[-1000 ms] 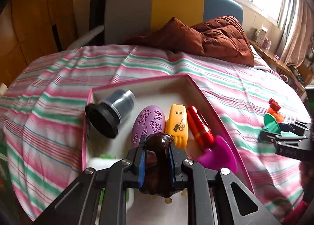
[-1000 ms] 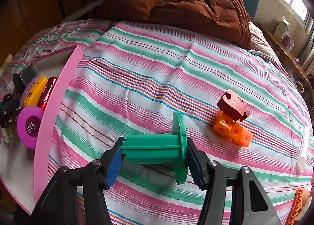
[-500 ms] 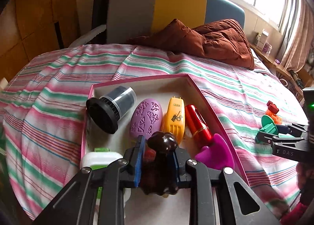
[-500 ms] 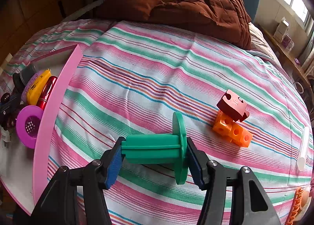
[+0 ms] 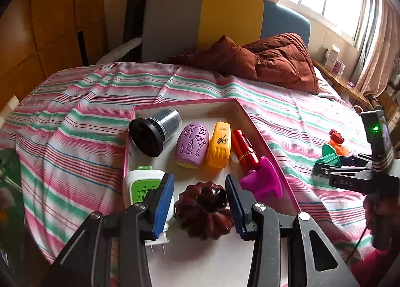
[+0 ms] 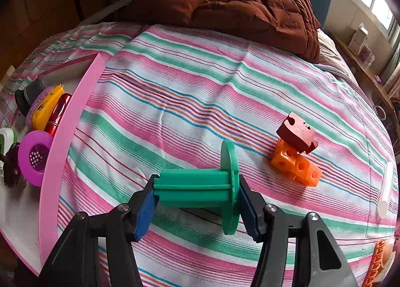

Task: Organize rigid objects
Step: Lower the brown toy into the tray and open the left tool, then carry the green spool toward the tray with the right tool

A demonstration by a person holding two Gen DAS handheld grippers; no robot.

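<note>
A pink-rimmed tray (image 5: 265,136) lies on the striped bed and holds several objects. My left gripper (image 5: 200,203) is open above it, its pads on either side of a dark brown fluted mould (image 5: 203,213) that rests on the tray floor. My right gripper (image 6: 197,202) is shut on a green spool (image 6: 200,188) held just above the bedspread; it also shows in the left wrist view (image 5: 328,158). A dark red puzzle block (image 6: 297,134) sits on orange linked cubes (image 6: 296,165) further right.
In the tray are a black cup (image 5: 155,133), a purple egg shape (image 5: 192,145), a yellow case (image 5: 220,148), a red tube (image 5: 243,150), a magenta strainer (image 5: 262,182) and a white and green plug (image 5: 142,185). A brown duvet (image 6: 237,14) lies at the headboard. A white tube (image 6: 386,187) lies at far right.
My left gripper has opened and let go of the brown mould, which now sits on the tray. It has also pulled back and up. The right gripper has held still with the spool.
</note>
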